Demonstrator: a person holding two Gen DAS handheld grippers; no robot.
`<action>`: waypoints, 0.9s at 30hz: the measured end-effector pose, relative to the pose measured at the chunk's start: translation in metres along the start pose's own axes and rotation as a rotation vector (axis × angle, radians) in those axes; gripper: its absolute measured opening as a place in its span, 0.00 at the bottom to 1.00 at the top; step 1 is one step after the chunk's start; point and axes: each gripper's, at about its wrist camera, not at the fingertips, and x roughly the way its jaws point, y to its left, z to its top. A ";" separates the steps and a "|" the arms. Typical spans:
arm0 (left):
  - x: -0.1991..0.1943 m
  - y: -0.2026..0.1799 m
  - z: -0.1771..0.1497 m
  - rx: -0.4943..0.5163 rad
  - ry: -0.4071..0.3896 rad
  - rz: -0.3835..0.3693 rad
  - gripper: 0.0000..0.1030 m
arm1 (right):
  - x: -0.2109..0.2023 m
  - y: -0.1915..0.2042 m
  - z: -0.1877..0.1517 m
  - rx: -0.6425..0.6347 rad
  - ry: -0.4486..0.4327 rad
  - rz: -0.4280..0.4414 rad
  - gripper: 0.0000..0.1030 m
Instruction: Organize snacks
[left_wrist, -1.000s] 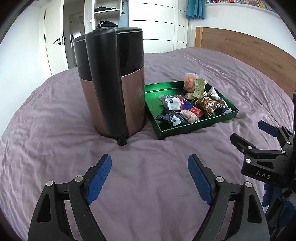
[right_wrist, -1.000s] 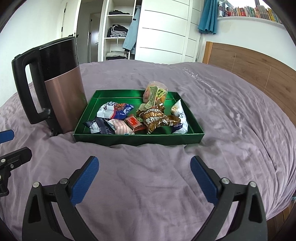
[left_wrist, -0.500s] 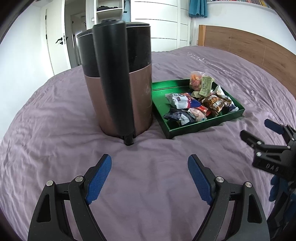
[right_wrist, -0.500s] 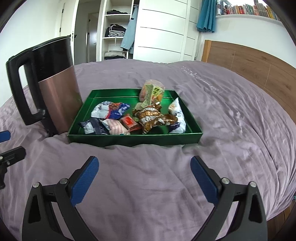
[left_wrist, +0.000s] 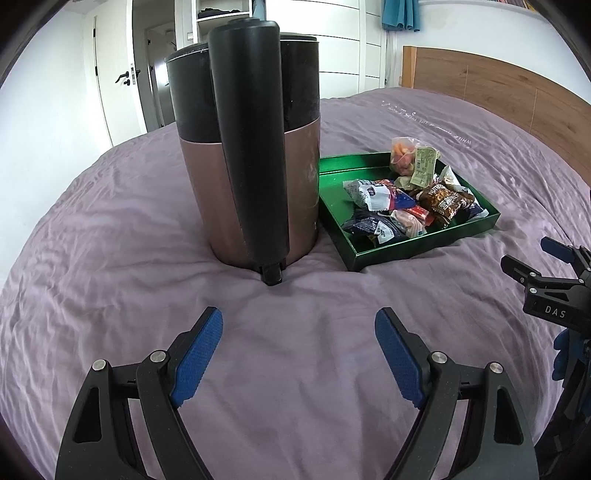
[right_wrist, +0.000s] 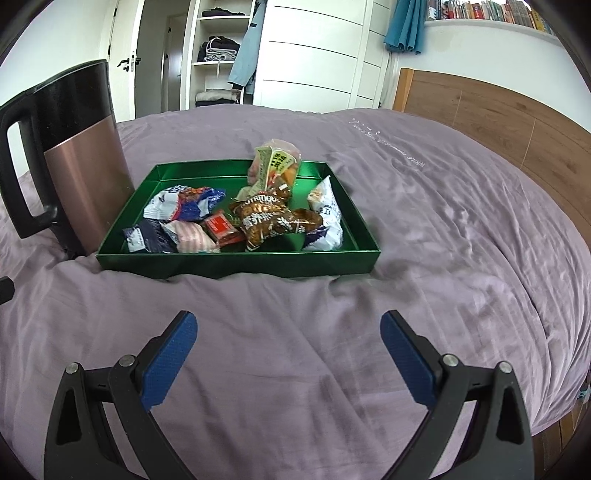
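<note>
Both my grippers, left gripper (left_wrist: 298, 354) and right gripper (right_wrist: 288, 356), hang wide and empty before the green tray (right_wrist: 236, 264) of snacks (right_wrist: 258, 218); next, reaching for one packet.

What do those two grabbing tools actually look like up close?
Each tool, left and right, is a black plastic frame with triangular cut-outs, silver rivets and two fingers faced with textured blue pads. The right one, seen from the side, carries white letters "DAS".

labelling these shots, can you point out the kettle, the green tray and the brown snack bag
kettle (left_wrist: 207, 192), left wrist view, on its copper body
green tray (right_wrist: 236, 264), right wrist view, on its near wall
brown snack bag (right_wrist: 264, 218), right wrist view, on the printed front
</note>
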 end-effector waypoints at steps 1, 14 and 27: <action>0.001 0.000 0.000 0.001 0.002 0.001 0.78 | 0.001 -0.001 0.000 0.001 0.002 -0.003 1.00; 0.005 0.001 -0.001 0.007 0.014 -0.001 0.78 | 0.005 -0.008 -0.002 0.013 0.005 -0.005 1.00; 0.007 -0.004 -0.003 0.019 0.022 -0.014 0.78 | 0.006 -0.004 -0.001 0.001 0.009 0.002 1.00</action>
